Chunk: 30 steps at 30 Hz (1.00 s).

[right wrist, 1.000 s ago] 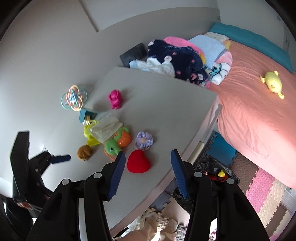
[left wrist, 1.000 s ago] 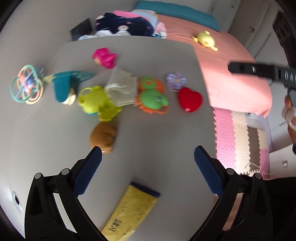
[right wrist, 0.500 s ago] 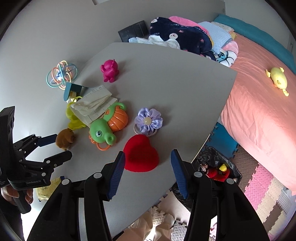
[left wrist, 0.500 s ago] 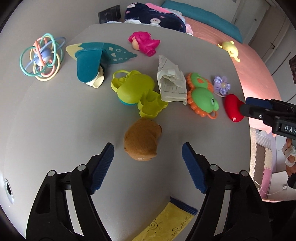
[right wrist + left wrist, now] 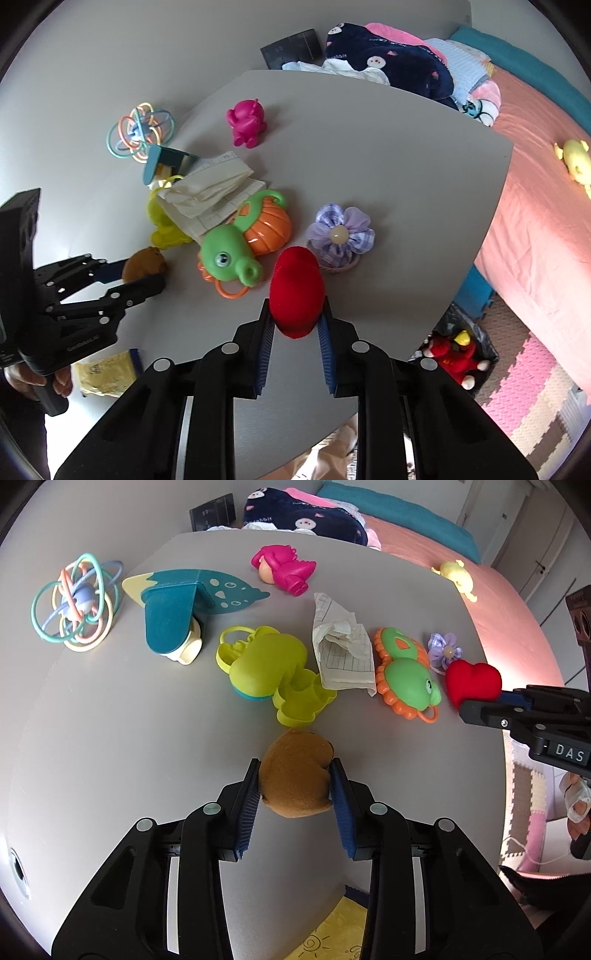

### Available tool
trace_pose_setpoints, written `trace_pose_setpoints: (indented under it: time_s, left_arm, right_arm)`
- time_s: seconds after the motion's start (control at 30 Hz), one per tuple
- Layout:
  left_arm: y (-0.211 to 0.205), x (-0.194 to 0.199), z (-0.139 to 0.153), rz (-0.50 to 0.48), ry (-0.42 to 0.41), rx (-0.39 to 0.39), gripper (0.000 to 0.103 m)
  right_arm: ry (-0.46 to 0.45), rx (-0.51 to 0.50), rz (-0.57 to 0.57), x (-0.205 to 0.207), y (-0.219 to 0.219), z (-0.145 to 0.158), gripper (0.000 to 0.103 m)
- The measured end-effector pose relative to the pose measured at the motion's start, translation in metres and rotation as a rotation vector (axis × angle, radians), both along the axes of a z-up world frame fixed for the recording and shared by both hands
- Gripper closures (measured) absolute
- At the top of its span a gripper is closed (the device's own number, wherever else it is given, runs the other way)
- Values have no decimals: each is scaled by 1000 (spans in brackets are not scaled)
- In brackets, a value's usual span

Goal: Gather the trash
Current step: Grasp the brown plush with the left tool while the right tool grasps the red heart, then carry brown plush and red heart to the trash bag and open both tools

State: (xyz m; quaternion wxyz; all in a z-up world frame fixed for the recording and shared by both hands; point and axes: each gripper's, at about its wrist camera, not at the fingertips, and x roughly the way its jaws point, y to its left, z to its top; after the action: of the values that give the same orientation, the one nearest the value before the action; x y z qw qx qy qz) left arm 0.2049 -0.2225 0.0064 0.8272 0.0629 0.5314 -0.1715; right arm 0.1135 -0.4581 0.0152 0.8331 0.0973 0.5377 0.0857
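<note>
A: What are the tongs doing?

B: The left tongs are clenched on a brown plush toy resting on the grey table. The right tongs grip a red plush heart near the table's edge.

A: Where is the trash?

B: A crumpled sheet of paper lies at twelve o'clock from the left tongs, beyond a lime-green toy, its long axis pointing away. From the right tongs it sits at about ten o'clock, behind a green and orange toy. The left looks nearer, though both are occupied
</note>
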Motion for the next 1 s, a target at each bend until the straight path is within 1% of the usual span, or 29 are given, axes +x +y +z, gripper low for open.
trace_pose_setpoints:
  time_s: [0.2, 0.47, 0.67, 0.83, 1.0]
  left_arm:
    - [2, -11, 19, 18, -28, -33, 67]
    - [-21, -31, 51, -27, -82, -56, 67]
    - [-55, -45, 65, -94, -103, -94, 67]
    - [-96, -49, 71, -185, -98, -124, 67]
    - [-135, -55, 75, -279, -100, -138, 67]
  right_arm:
    - [-36, 32, 4, -8, -4, 20, 78]
    - [-94, 57, -25, -34, -24, 48, 78]
    - [-139, 66, -92, -62, -53, 68, 78]
    - [-162, 64, -173, -92, -86, 81, 78]
    - [-171, 59, -266, -124, -119, 88, 78]
